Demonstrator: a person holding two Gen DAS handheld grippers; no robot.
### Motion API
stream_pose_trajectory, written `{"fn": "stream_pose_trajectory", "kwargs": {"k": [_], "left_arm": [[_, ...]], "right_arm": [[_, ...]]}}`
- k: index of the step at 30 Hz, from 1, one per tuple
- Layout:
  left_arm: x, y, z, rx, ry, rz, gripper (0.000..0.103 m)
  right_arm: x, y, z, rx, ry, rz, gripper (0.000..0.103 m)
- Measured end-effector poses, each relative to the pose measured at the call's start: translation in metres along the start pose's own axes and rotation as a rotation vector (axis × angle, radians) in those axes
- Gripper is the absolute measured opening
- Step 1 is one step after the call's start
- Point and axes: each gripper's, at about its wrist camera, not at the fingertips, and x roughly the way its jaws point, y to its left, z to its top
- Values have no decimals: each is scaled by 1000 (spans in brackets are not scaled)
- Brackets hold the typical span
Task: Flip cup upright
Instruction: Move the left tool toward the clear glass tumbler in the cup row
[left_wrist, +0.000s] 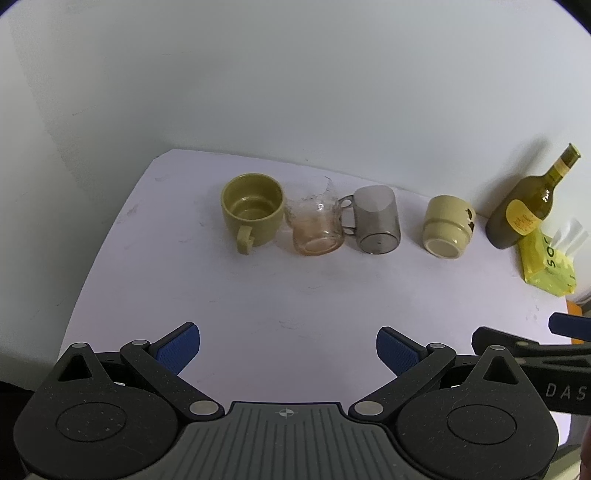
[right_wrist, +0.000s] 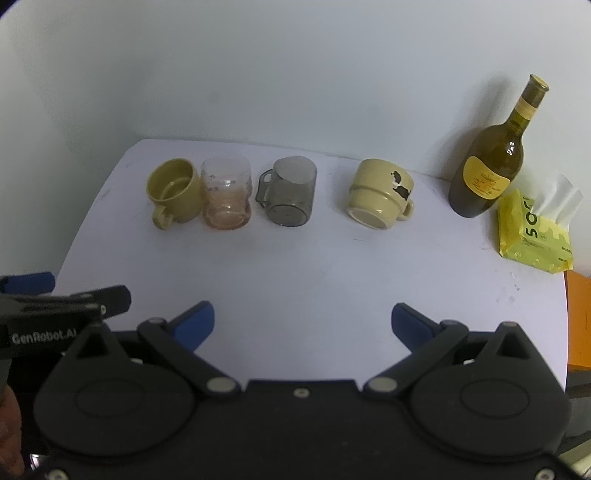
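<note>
Four cups stand in a row at the back of the white table (left_wrist: 258, 295) (right_wrist: 314, 266). From the left: an olive mug (left_wrist: 253, 212) (right_wrist: 173, 192) upright with its handle toward me, a clear glass cup (left_wrist: 316, 225) (right_wrist: 226, 197), a smoky grey cup (left_wrist: 376, 219) (right_wrist: 291, 194), and a cream mug (left_wrist: 447, 225) (right_wrist: 382, 194) that stands upside down, base up. My left gripper (left_wrist: 288, 349) is open and empty at the table's near edge. My right gripper (right_wrist: 303, 323) is open and empty, to the right of the left one.
A dark olive glass bottle (left_wrist: 524, 206) (right_wrist: 491, 166) stands at the back right against the wall. A yellow tissue pack (left_wrist: 548, 262) (right_wrist: 532, 229) lies beside it at the table's right edge. An orange object (right_wrist: 578, 317) sits beyond that edge.
</note>
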Motion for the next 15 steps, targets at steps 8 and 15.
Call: {"fn": "stream_pose_trajectory", "kwargs": {"k": [8,15], "left_arm": [[-9,2,-1,-1,-102,-9,103],[-16,8,1,-49,-212,41,103]], "right_arm": [[1,1,5,-3,-14,0,103],[-7,3,7,-31,-139,16,103]]}}
